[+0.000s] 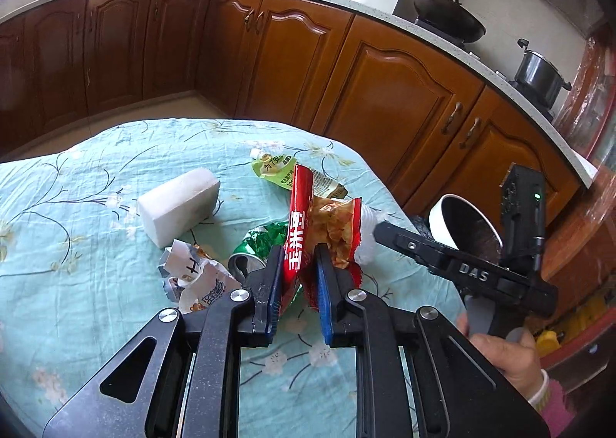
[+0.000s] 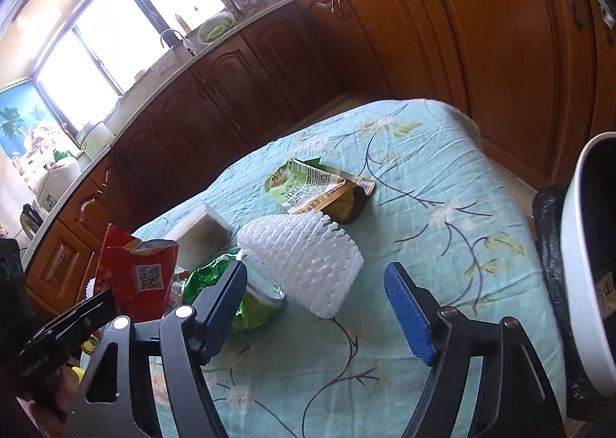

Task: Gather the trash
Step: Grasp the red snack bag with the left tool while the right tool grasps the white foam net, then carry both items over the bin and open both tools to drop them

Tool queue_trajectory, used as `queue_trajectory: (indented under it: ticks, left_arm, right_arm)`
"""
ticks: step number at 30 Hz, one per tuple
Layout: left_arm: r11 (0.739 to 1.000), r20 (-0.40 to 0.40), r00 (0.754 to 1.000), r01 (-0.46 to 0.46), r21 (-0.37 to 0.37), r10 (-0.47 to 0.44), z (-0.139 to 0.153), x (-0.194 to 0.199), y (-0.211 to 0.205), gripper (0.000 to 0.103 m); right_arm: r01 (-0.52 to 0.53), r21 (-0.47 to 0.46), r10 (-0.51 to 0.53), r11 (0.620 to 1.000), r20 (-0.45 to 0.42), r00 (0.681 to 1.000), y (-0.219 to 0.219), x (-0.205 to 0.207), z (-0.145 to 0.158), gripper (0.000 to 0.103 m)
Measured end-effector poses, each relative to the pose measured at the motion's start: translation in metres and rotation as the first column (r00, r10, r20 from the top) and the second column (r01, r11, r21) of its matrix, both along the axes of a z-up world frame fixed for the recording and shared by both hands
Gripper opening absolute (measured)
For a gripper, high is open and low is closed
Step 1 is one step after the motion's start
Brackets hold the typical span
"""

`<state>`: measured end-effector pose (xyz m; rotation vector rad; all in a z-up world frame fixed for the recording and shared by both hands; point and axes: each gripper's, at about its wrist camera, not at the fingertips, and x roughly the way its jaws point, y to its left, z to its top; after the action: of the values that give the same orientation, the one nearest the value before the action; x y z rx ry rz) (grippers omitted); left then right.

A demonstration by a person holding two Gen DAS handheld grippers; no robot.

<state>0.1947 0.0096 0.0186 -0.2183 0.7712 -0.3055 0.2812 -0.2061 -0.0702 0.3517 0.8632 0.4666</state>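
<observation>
The left gripper (image 1: 299,259) pinches a crumpled red snack wrapper (image 1: 298,222), torn open, above the floral tabletop (image 1: 77,207), while the right gripper (image 2: 315,284) gapes empty.

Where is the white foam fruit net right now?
In the right wrist view the white foam net lies on the tablecloth, ahead of the open right claw, beside the crushed green can.

We see the foam block (image 1: 178,205) left of the snack bag (image 1: 308,230), pouch (image 1: 277,168) behind, can (image 1: 256,245) beneath, bin (image 1: 462,222) right of the table (image 1: 77,188).
</observation>
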Motion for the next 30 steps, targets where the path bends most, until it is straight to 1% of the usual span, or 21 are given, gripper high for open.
queue_trajectory:
  ticks: [1, 2, 3, 4, 5, 10, 14, 17, 23, 30]
  left_arm:
    - [1.0, -0.002, 1.0, 0.002, 0.002, -0.002, 0.0, -0.001, -0.001, 0.015]
    - [1.0, -0.004, 1.0, 0.005, 0.003, -0.005, -0.001, -0.001, -0.002, 0.015]
    - [1.0, -0.003, 1.0, 0.006, 0.005, -0.006, -0.001, -0.003, -0.002, 0.015]
    - [1.0, -0.003, 1.0, 0.007, 0.007, -0.007, -0.001, -0.003, -0.004, 0.015]
    - [1.0, -0.003, 1.0, 0.009, 0.006, -0.009, 0.0, -0.003, -0.004, 0.015]
    - [0.999, 0.006, 0.999, 0.032, -0.006, -0.032, 0.003, -0.006, -0.013, 0.015]
    - [0.997, 0.011, 0.997, 0.078, -0.013, -0.077, 0.004, -0.01, -0.034, 0.015]
    - [0.993, 0.01, 0.993, 0.116, -0.017, -0.116, 0.003, -0.012, -0.052, 0.015]
    - [0.982, 0.001, 0.982, 0.187, -0.019, -0.187, 0.0, -0.014, -0.088, 0.015]
    - [0.966, 0.004, 0.966, 0.259, 0.004, -0.259, 0.003, -0.012, -0.13, 0.015]
  right_arm:
    - [-0.003, 0.004, 0.003, 1.0, -0.016, 1.0, 0.002, 0.005, -0.005, 0.062]
    - [-0.006, 0.0, 0.006, 1.0, -0.027, 1.0, 0.003, 0.007, -0.008, 0.035]
    - [0.0, -0.006, 0.0, 1.0, -0.029, 1.0, 0.003, 0.007, -0.01, 0.018]
    - [0.011, -0.008, -0.011, 1.0, -0.022, 1.0, 0.001, 0.005, -0.008, 0.017]
    - [0.016, -0.004, -0.016, 1.0, -0.011, 1.0, -0.003, 0.0, -0.006, 0.013]
    - [0.057, 0.036, -0.058, 0.998, 0.046, 0.997, -0.033, -0.035, 0.018, 0.012]
    - [0.108, 0.019, -0.109, 0.994, 0.09, 0.99, -0.064, -0.068, 0.035, 0.012]
    - [0.147, 0.017, -0.148, 0.989, 0.105, 0.983, -0.088, -0.088, 0.042, 0.012]
    - [0.244, -0.013, -0.24, 0.97, 0.125, 0.963, -0.132, -0.114, 0.047, 0.012]
    - [0.341, -0.042, -0.333, 0.939, 0.134, 0.933, -0.174, -0.128, 0.048, 0.012]
